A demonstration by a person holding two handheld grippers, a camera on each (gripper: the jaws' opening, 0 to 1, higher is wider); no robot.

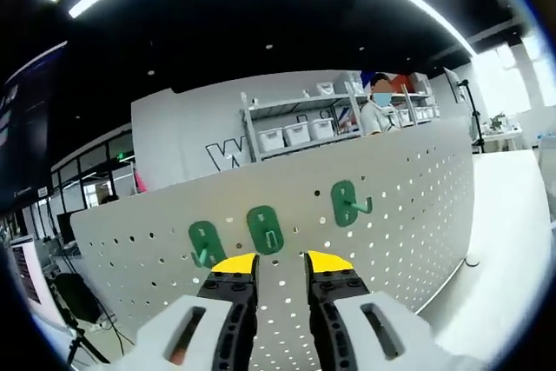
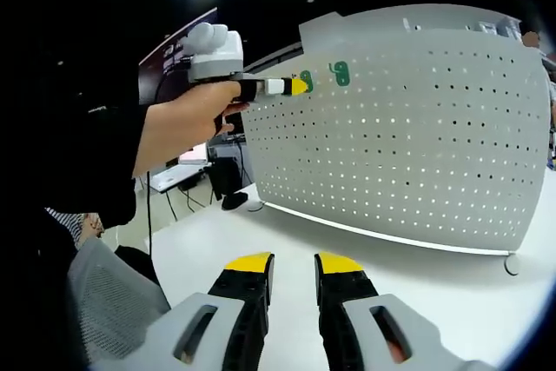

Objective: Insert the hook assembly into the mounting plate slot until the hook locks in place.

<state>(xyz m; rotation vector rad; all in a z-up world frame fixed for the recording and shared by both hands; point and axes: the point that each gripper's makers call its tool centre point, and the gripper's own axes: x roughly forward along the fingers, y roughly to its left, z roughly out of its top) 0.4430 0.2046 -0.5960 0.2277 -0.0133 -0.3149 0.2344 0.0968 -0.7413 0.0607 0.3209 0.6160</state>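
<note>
Left gripper view: the left gripper [image 1: 281,260], jaws parted and empty, is facing the middle green hook [image 1: 265,230] at 12 o'clock on the pegboard [image 1: 408,206], aligning for seating; the right gripper [image 2: 293,262] is idling unclenched.

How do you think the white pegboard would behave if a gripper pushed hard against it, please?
The pegboard stands upright on the table, seemingly on small feet, so it might slide or tip back. It looks like thin perforated sheet, probably flexing slightly. Its curve likely adds some stiffness.

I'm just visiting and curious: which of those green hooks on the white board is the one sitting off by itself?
Find the curved white pegboard standing on the white table. Three green hooks sit along its upper part; the lone hook is the rightmost in the left gripper view, higher than the other two and apart from them.
</note>
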